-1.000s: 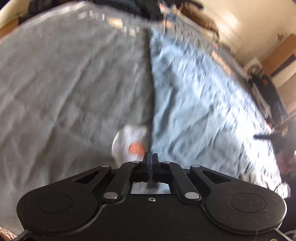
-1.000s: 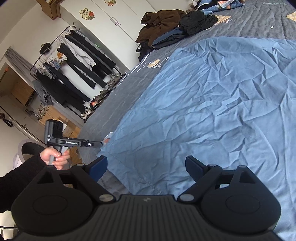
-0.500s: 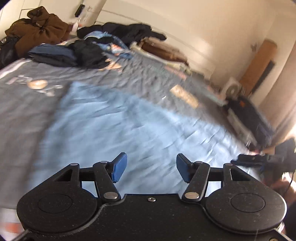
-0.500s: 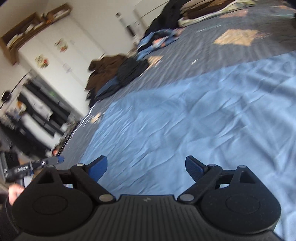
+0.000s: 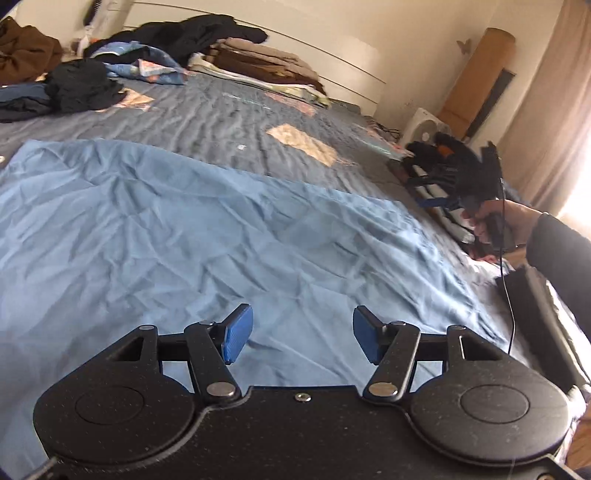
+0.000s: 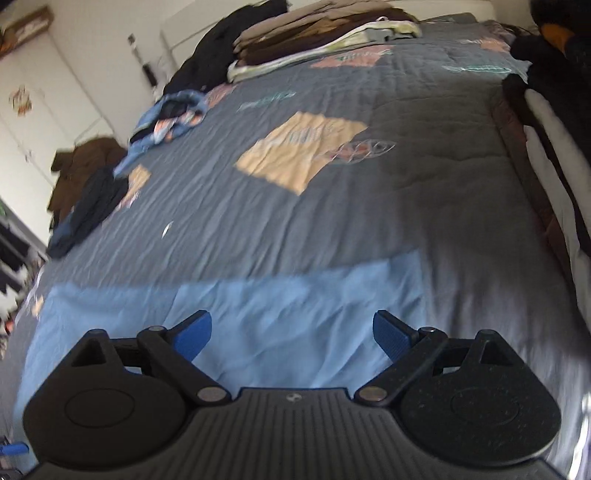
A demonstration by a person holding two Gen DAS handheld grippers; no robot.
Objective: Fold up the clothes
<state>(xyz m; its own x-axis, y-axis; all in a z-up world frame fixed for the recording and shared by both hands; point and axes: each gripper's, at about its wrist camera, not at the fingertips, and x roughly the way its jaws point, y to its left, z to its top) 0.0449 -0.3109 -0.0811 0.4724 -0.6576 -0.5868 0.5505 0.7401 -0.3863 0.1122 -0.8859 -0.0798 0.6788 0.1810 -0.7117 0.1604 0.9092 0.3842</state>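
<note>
A light blue cloth (image 5: 184,229) lies spread flat and wrinkled on the grey-blue quilt (image 5: 229,118) of a bed. My left gripper (image 5: 300,338) hovers open above the cloth's near part, nothing between its blue pads. In the left wrist view the right gripper (image 5: 439,201), held by a hand (image 5: 513,221), hangs past the cloth's right end. In the right wrist view my right gripper (image 6: 291,334) is open above the cloth (image 6: 258,314) near its right edge, its jaws empty.
Loose clothes (image 5: 77,85) and a folded stack (image 5: 258,62) lie at the far end of the bed (image 6: 424,177). A black plush toy (image 6: 554,33) and a white fan (image 5: 424,127) sit at the right side. A brown garment (image 6: 85,162) lies at the left.
The left gripper was shut a second ago and now stands open. Both grippers have swung rightward along the cloth; the right one now looks up the bed instead of toward the clothes rack.
</note>
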